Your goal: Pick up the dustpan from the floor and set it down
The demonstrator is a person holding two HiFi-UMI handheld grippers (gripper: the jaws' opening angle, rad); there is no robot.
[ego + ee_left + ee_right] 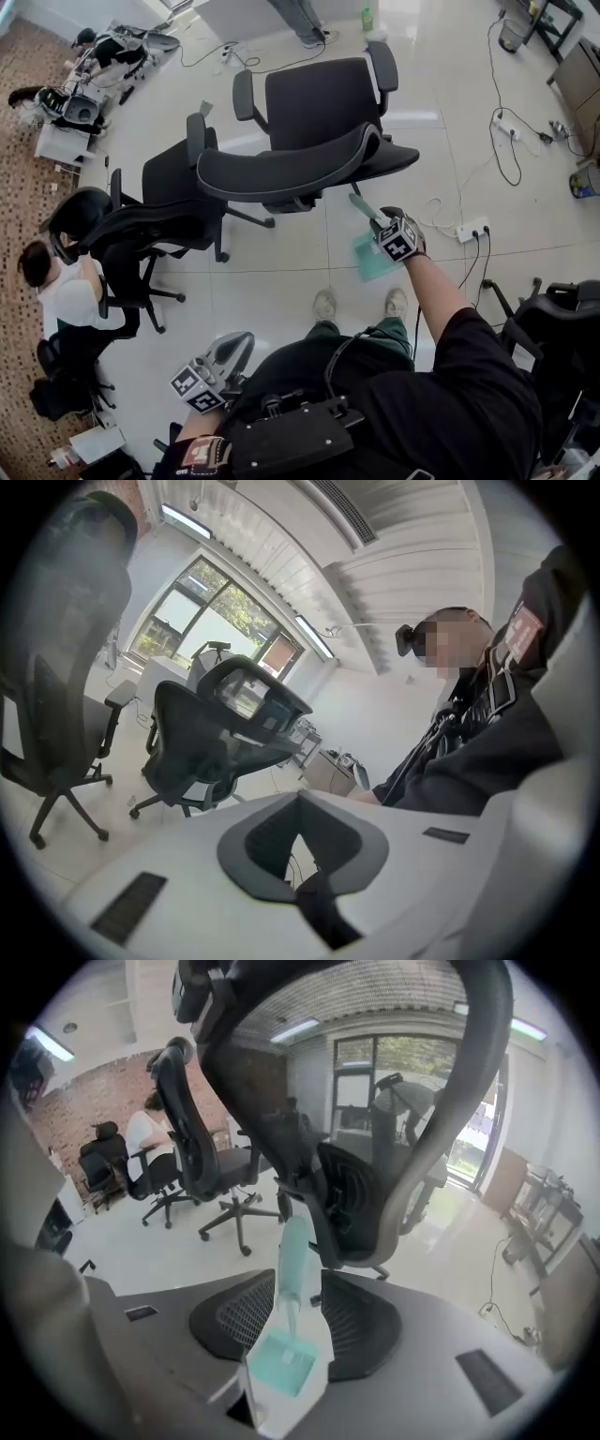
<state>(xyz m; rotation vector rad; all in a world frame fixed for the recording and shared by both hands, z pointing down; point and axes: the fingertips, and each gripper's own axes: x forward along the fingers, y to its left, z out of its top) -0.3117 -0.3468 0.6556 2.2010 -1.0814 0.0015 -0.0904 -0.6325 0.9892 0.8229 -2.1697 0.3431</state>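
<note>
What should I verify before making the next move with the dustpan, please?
1. The translucent teal plastic dustpan resting on the pale tiled floor: cannot tell, contact is not visible.
2. Fingers of the right gripper off the dustpan's handle: ok, gaps show on both sides.
3. The left gripper empty: ok, fingers together, nothing between.
4. Withdrawal path clear of the black mesh office chair: not ok, its seat edge sits right by the handle.
5. The white power strip apart from the dustpan: ok.
</note>
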